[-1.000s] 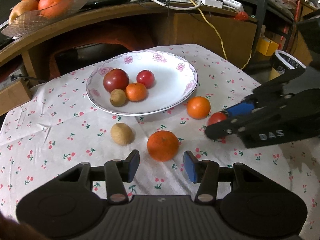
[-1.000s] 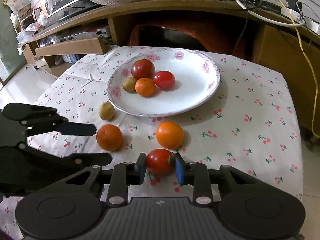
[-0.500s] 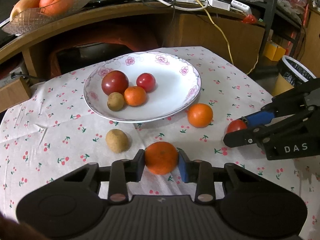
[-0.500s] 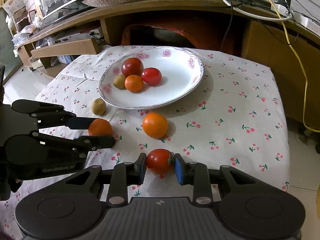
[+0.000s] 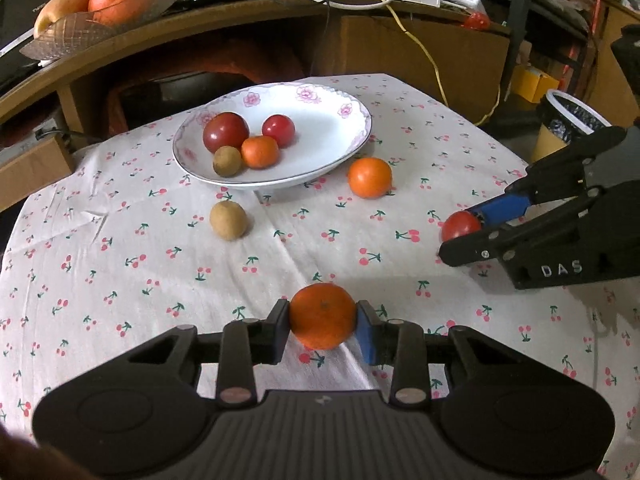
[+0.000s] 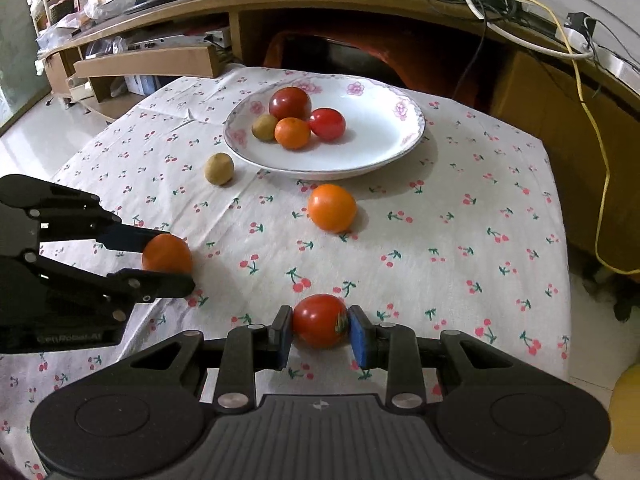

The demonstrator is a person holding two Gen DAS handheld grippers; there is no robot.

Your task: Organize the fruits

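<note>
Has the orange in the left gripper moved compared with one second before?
Yes. The orange, now clamped in the left gripper, sits farther from the plate than before.

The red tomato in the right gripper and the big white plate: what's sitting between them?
One loose orange sits on the cherry-print cloth between the held tomato and the plate. The right wrist view shows it best.

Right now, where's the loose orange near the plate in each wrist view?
Left wrist view: the loose orange lies on the cloth right of centre, just off the plate's lower right rim.
Right wrist view: the same orange sits at centre, below the plate's near rim.
Shared landmark: the floral plate with four fruits clustered on its left side.
</note>
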